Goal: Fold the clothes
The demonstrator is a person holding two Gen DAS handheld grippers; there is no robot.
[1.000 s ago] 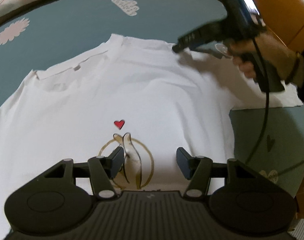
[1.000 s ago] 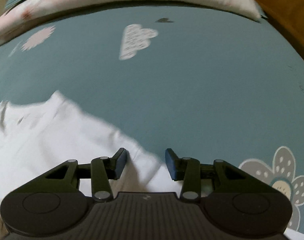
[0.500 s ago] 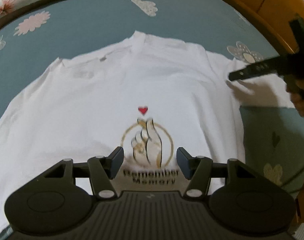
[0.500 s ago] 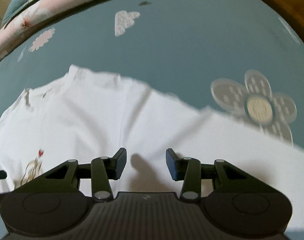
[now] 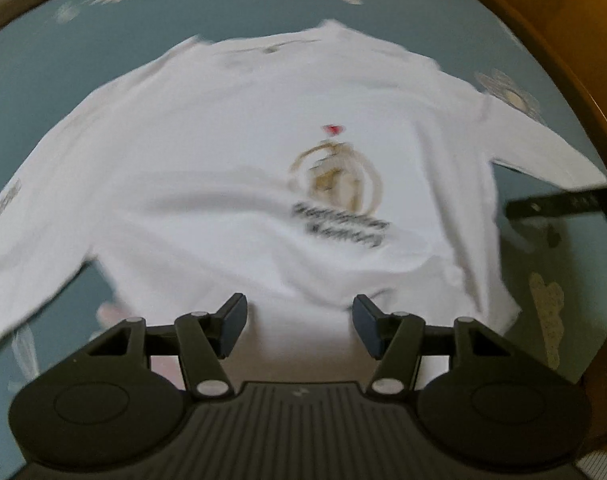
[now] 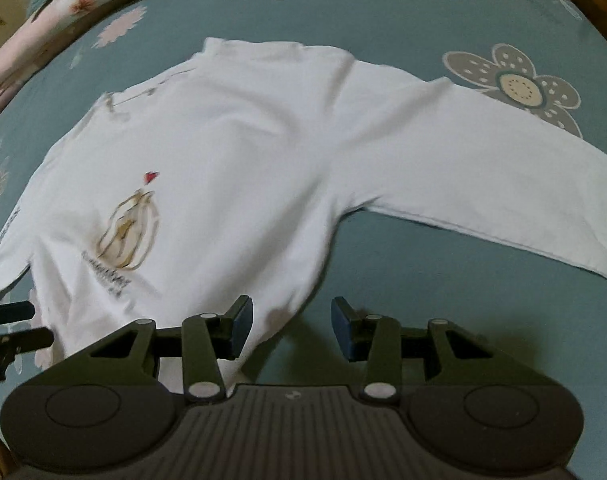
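Plainly, both sets of tongs stand about half open and hold nothing: the left tongs [image 5: 299,322] hover over the hem of one white shirt [image 6: 239,152], the right tongs [image 6: 291,324] over its lower side edge. That single shirt lies flat, sleeves out, on a blue flowered bed sheet [image 6: 423,8].

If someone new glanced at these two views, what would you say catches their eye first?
A white long-sleeved shirt lies spread flat, front up, across a teal bedsheet printed with flowers and clouds. Its chest print, a gold ring with a red heart above and dark lettering below, stands out on the plain fabric. The left gripper and right gripper hang open above the hem, holding nothing.
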